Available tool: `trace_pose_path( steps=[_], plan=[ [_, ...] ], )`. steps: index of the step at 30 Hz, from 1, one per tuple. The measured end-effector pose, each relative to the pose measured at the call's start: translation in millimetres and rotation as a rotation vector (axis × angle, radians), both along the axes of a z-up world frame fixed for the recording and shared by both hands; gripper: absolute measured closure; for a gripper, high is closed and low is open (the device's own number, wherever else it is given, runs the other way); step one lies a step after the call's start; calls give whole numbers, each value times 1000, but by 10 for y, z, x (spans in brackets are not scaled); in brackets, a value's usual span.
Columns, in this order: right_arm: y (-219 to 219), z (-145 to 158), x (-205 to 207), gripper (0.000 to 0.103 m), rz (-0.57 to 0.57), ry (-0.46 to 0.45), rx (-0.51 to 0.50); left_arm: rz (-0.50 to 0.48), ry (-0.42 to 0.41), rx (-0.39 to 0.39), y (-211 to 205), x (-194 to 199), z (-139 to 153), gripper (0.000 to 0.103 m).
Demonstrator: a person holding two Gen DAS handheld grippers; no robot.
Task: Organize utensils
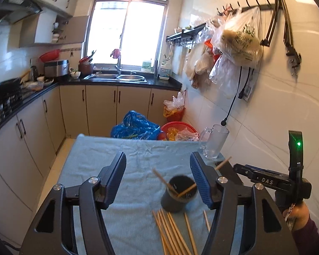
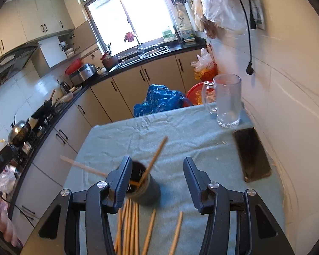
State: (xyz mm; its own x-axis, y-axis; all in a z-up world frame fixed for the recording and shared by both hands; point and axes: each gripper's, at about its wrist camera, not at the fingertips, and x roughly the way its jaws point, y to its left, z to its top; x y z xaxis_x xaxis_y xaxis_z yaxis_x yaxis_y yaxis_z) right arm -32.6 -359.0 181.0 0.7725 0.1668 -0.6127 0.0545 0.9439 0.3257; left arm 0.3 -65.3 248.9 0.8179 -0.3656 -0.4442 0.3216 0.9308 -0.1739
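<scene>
A dark cup stands on the blue cloth with two wooden chopsticks leaning in it; it also shows in the right wrist view. Several loose chopsticks lie on the cloth just in front of the cup, seen too in the right wrist view. My left gripper is open and empty, above and to the left of the cup. My right gripper is open and empty, with the cup by its left finger. The right gripper's body shows at the right edge of the left view.
A clear glass mug stands at the table's far right corner, also in the left wrist view. A dark phone lies by the white wall. Beyond the table sit a blue bag and red baskets before the cabinets.
</scene>
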Motion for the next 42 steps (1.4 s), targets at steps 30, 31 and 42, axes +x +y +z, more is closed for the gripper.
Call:
trace_pose_path(
  steps=[30, 31, 42],
  plan=[
    [471, -1745, -868, 70, 119, 318, -131, -125, 506, 217, -435, -422, -2348, 95],
    [487, -1742, -838, 75, 115, 316, -140, -112, 513, 207, -406, -421, -2345, 96],
    [248, -1737, -1137, 95, 55, 364, -90, -118, 630, 179, -45, -694, -2322, 96]
  ],
)
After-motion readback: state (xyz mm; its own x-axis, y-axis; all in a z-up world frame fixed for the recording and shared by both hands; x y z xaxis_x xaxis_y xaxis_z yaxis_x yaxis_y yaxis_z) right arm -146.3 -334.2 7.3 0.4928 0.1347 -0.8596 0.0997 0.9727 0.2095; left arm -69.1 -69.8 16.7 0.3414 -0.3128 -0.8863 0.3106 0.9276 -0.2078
